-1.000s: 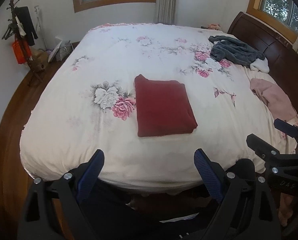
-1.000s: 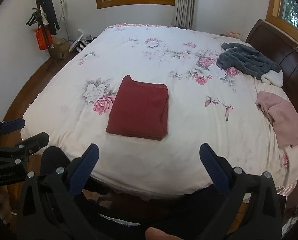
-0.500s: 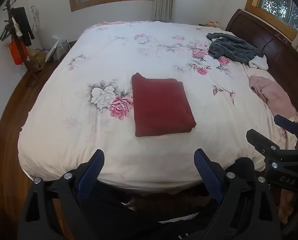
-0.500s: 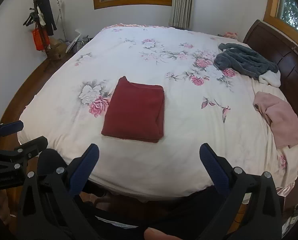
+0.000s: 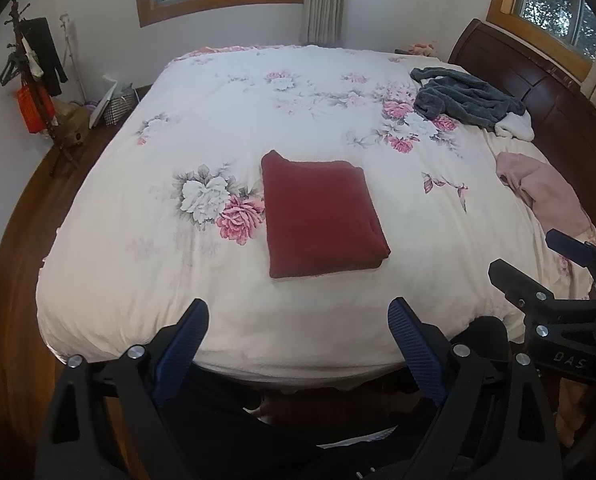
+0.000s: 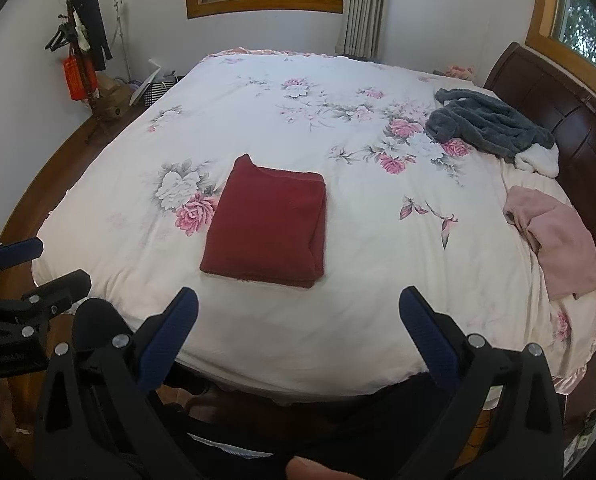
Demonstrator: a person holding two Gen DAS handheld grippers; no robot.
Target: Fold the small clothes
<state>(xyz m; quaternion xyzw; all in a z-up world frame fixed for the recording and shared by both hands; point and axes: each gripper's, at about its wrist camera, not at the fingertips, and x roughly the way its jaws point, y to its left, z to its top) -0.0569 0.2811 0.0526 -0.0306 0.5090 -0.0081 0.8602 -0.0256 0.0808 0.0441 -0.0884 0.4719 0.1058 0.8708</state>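
A dark red garment (image 5: 322, 216) (image 6: 268, 226) lies folded into a neat rectangle near the front middle of the floral bed cover (image 5: 226, 120) (image 6: 258, 120). My left gripper (image 5: 298, 320) hovers open above the bed's front edge, well short of the red garment, nothing between its blue pads. My right gripper (image 6: 298, 308) is open too, level with it and to its right, and empty. Each gripper shows at the edge of the other's view. A crumpled grey garment (image 5: 466, 96) (image 6: 490, 124) and a pink garment (image 5: 546, 192) (image 6: 558, 240) lie loose on the right side of the bed.
A dark wooden headboard (image 5: 558, 120) (image 6: 570, 128) runs along the bed's right side. A coat stand (image 5: 30, 80) (image 6: 82, 52) with hanging items and a basket (image 5: 118, 102) stand on the wooden floor at the left. Windows sit in the far and right walls.
Both grippers have drawn back and risen slightly, so the bed and red garment sit a little farther off. The garments have not moved and both grippers stay open.
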